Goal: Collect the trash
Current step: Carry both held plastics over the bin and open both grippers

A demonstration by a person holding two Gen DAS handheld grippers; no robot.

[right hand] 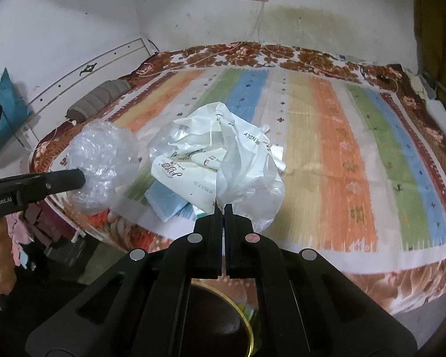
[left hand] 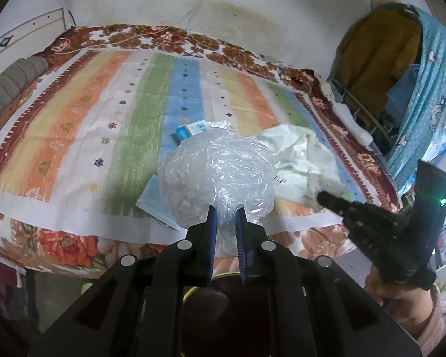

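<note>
My left gripper (left hand: pixel 226 211) is shut on a crumpled clear plastic bag (left hand: pixel 220 169), held above the near edge of the striped bed cover (left hand: pixel 74 136). To its right, my right gripper (left hand: pixel 322 197) grips a white printed plastic bag (left hand: pixel 300 151). In the right wrist view the right gripper (right hand: pixel 223 208) is shut on that white bag (right hand: pixel 246 163), and the left gripper (right hand: pixel 81 178) holds the clear bag (right hand: pixel 104 160) at the left. A light blue packet (right hand: pixel 166 200) lies on the bed under the bags. A small blue and white box (left hand: pixel 190 129) lies behind the clear bag.
A dark round bin with a gold rim (right hand: pixel 223 321) stands on the floor below both grippers. A grey rolled pillow (left hand: pixel 15 83) lies at the bed's head. A rack of clothes (left hand: pixel 386 59) stands at the bed's right. Thin cables (right hand: pixel 223 56) trail across the far edge.
</note>
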